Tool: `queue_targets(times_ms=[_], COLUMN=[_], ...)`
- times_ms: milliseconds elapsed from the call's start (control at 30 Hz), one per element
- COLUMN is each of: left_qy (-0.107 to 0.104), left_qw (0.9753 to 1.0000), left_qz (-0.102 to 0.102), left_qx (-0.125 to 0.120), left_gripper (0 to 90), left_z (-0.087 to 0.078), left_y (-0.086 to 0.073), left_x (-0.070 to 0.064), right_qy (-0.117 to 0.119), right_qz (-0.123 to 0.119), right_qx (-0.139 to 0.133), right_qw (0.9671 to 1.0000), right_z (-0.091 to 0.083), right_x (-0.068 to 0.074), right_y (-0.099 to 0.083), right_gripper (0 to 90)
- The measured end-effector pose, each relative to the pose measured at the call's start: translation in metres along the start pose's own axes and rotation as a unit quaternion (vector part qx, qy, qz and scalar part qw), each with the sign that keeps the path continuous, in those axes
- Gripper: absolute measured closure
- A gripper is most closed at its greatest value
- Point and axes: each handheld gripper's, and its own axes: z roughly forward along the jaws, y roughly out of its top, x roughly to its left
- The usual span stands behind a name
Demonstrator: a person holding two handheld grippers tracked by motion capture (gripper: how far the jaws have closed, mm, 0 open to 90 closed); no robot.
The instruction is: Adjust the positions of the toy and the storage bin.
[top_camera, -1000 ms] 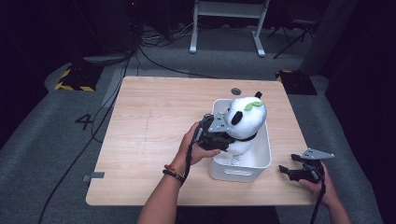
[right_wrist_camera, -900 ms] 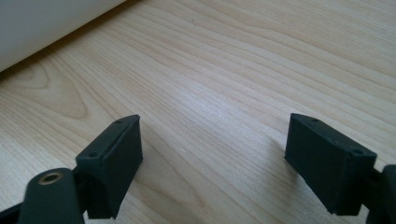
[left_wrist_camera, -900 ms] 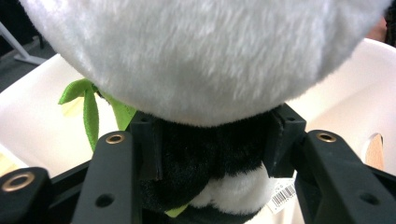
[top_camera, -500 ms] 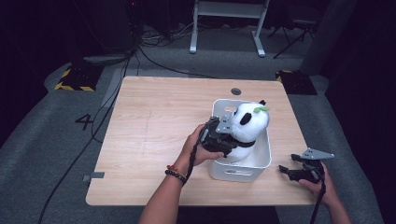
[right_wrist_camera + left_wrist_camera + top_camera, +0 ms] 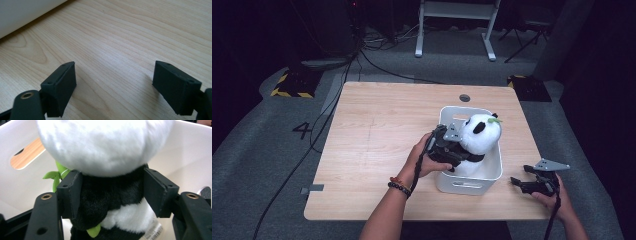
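we hold the toy panda (image 5: pixel 481 137) by its black middle with the left gripper (image 5: pixel 111 192), fingers (image 5: pixel 70 192) pressed into the plush just below the head, the toy upright inside the white bin (image 5: pixel 447 181). we should seat it fully on the bin floor before letting go. the right gripper (image 5: pixel 532 184) rests wide open and empty on the counter (image 5: pixel 377 130).

The plush panda's (image 5: pixel 105 147) head ran past the top edge of the left gripper view, and its legs past the bottom. In the high view the left hand-held gripper (image 5: pixel 451 148) covered its body, and the white bin's (image 5: pixel 472 185) near wall hid its base. Its tag print (image 5: pixel 153 233) was too blurred to read.
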Motion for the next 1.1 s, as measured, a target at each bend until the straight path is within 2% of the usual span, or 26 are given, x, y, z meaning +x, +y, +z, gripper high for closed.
queue_targets(times_ms=[300, 600, 633, 667, 833, 1000, 1067, 1100], left_qy=[0.014, 0.025, 0.027, 0.019, 0.018, 0.022, 0.023, 0.026], left_qw=[0.9998, 0.9993, 0.9992, 0.9993, 0.999, 0.9982, 0.9983, 0.9976], left_qz=[-0.015, -0.023, -0.021, -0.022, -0.024, -0.035, -0.028, -0.032], left_qx=[-0.008, -0.016, -0.023, -0.022, -0.034, -0.045, -0.046, -0.055], left_gripper=[30.5, 24.0, 23.6, 23.7, 19.7, 16.6, 16.3, 16.3], left_z=[-0.001, -0.002, -0.002, -0.003, -0.006, -0.01, -0.013, -0.014], left_y=[0.001, 0.002, 0.002, 0.002, 0.002, 0.001, 0.0, 0.0], left_x=[-0.001, -0.003, -0.003, -0.003, -0.003, -0.004, -0.004, -0.005], right_qy=[0.0, 0.0, 0.0, 0.0, 0.0, 0.0, 0.0, 0.0], right_qz=[0.0, 0.0, 0.0, 0.0, 0.0, 0.0, 0.0, 0.0], right_qx=[0.0, 0.0, 0.0, 0.0, 0.0, 0.0, 0.0, 0.0], right_qw=[1.0, 1.0, 1.0, 1.0, 1.0, 1.0, 1.0, 1.0], right_z=[0.0, 0.0, 0.0, 0.0, 0.0, 0.0, 0.0, 0.0], right_x=[0.0, 0.0, 0.0, 0.0, 0.0, 0.0, 0.0, 0.0], right_y=[0.0, 0.0, 0.0, 0.0, 0.0, 0.0, 0.0, 0.0], right_gripper=[18.7, 18.7, 18.7, 18.7, 18.7, 18.7, 18.7, 18.7])
